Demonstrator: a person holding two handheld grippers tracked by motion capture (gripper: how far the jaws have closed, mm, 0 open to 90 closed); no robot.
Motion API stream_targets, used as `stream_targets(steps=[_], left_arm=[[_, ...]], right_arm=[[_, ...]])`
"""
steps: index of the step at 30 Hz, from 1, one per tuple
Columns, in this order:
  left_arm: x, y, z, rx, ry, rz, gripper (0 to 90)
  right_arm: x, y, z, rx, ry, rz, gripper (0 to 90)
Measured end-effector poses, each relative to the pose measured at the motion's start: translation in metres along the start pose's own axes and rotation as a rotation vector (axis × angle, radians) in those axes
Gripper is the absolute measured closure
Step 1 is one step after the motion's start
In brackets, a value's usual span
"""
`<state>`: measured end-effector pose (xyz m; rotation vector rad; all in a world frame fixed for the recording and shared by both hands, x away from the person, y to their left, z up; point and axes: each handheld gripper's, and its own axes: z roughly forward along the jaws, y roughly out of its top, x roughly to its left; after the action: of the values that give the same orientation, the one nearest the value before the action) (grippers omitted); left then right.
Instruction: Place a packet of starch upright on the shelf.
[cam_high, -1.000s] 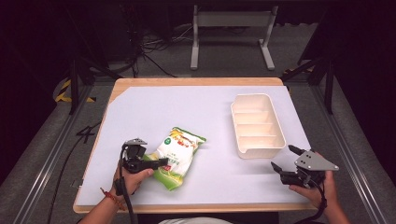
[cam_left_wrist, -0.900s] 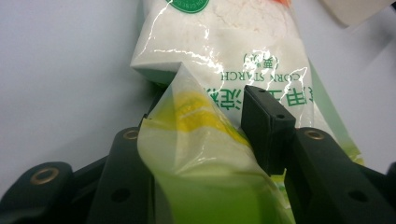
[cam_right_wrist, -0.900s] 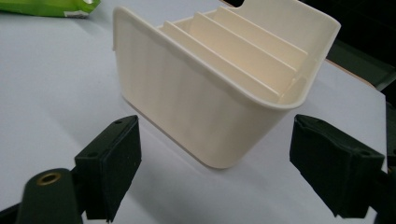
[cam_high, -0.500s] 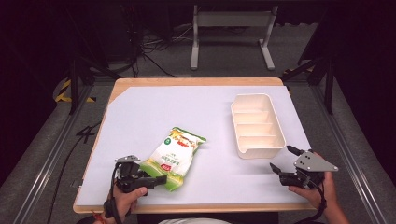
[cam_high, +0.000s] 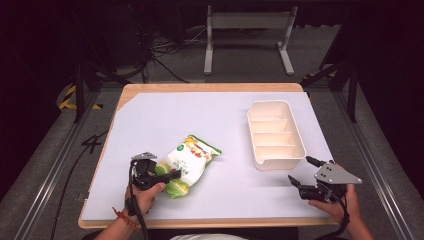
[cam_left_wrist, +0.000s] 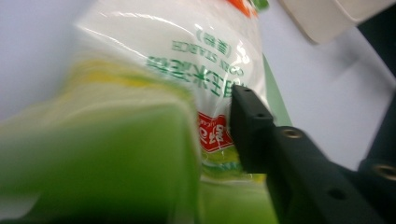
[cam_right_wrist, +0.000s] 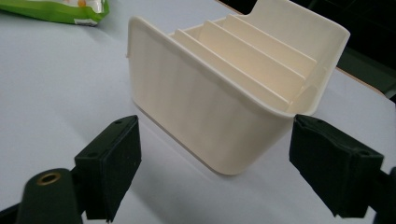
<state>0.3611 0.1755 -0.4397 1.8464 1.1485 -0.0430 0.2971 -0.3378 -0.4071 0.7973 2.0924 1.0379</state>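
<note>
A green and white snack bag (cam_high: 192, 157) lies on the white table cover, left of centre. My left gripper (cam_high: 172, 177) sits at the bag's near end. Its jaws have just been closing with the bag (cam_left_wrist: 187, 56) between them. In the left gripper view one black pad (cam_left_wrist: 250, 130) presses on the crinkled film, and the other jaw is hidden behind the bag. My right gripper (cam_high: 299, 169) rests near the front right edge, open with nothing between its fingers. In the right gripper view it (cam_right_wrist: 215, 135) faces the near end of a cream divided tray (cam_right_wrist: 201, 102).
The cream tray (cam_high: 252, 135) with several compartments stands right of centre, all compartments bare. The wooden table edge (cam_high: 200, 222) runs along the front. Cables and a metal stand lie on the floor beyond the table.
The left gripper drew back toward the near edge with wider jaws, then came forward onto the bag's near end and closed. The right gripper stayed put.
</note>
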Motion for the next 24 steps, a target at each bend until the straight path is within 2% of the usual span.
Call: stream_targets(steps=[2,3,6,11,13,14,19,24], left_arm=[[0.002,0.006,-0.002,-0.007,0.023,0.040,85.9],[0.003,0.009,-0.003,-0.007,0.037,0.078,87.7],[0.000,0.020,-0.004,-0.013,0.057,0.154,88.3],[-0.012,0.044,-0.010,-0.029,0.088,0.298,89.0],[-0.018,0.054,-0.013,-0.023,0.124,0.374,89.1],[-0.021,0.059,-0.015,-0.021,0.126,0.392,89.1],[-0.030,0.079,-0.026,-0.001,0.187,0.504,89.2],[-0.033,0.093,-0.038,0.006,0.213,0.556,89.2]], right_arm=[[0.001,0.000,0.001,0.001,0.002,-0.001,16.5],[0.001,0.000,0.001,0.003,0.002,-0.003,16.5],[0.001,0.000,0.001,0.006,0.006,-0.005,16.4],[0.001,0.000,0.001,0.006,0.007,-0.001,16.4],[0.000,0.000,0.000,0.003,0.006,0.000,16.4],[0.000,0.000,0.000,0.001,0.005,0.000,16.4],[-0.001,-0.001,-0.001,-0.001,0.001,0.004,16.3],[-0.001,-0.001,0.001,0.006,0.002,0.003,16.2]])
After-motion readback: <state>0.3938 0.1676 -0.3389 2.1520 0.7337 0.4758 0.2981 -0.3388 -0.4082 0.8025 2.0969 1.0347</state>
